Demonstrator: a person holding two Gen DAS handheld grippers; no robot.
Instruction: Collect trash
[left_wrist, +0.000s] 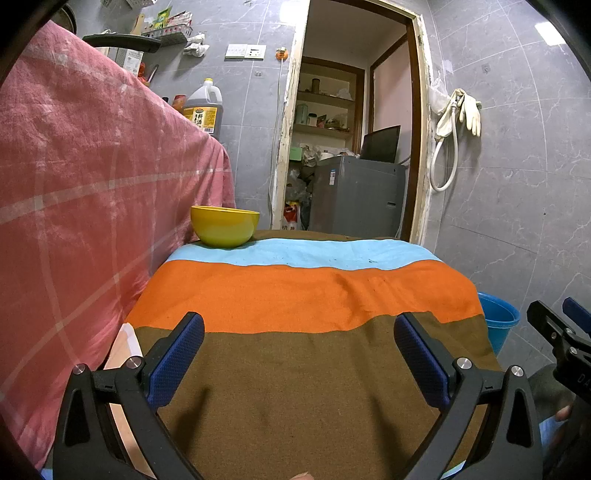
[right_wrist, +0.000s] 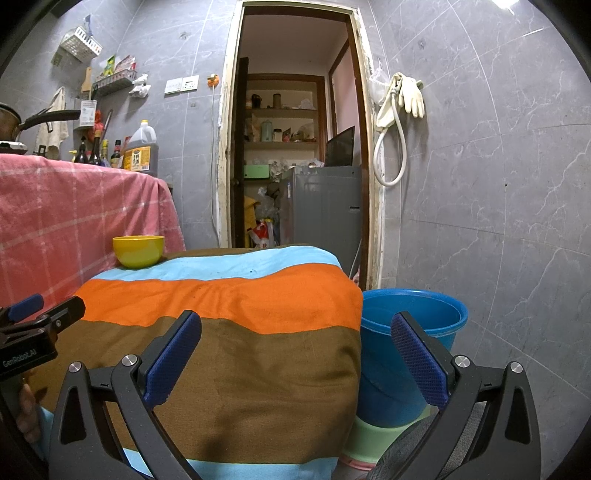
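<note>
A yellow bowl stands at the far left corner of a table under a striped blue, orange and brown cloth; it also shows in the right wrist view. A blue bucket stands on the floor at the table's right side, its rim showing in the left wrist view. No loose trash shows on the cloth. My left gripper is open and empty above the near brown stripe. My right gripper is open and empty over the table's right edge, beside the bucket.
A pink checked cloth covers a higher counter on the left, with an oil jug and bottles on it. A doorway behind the table opens onto shelves and a grey appliance. Rubber gloves hang on the tiled wall.
</note>
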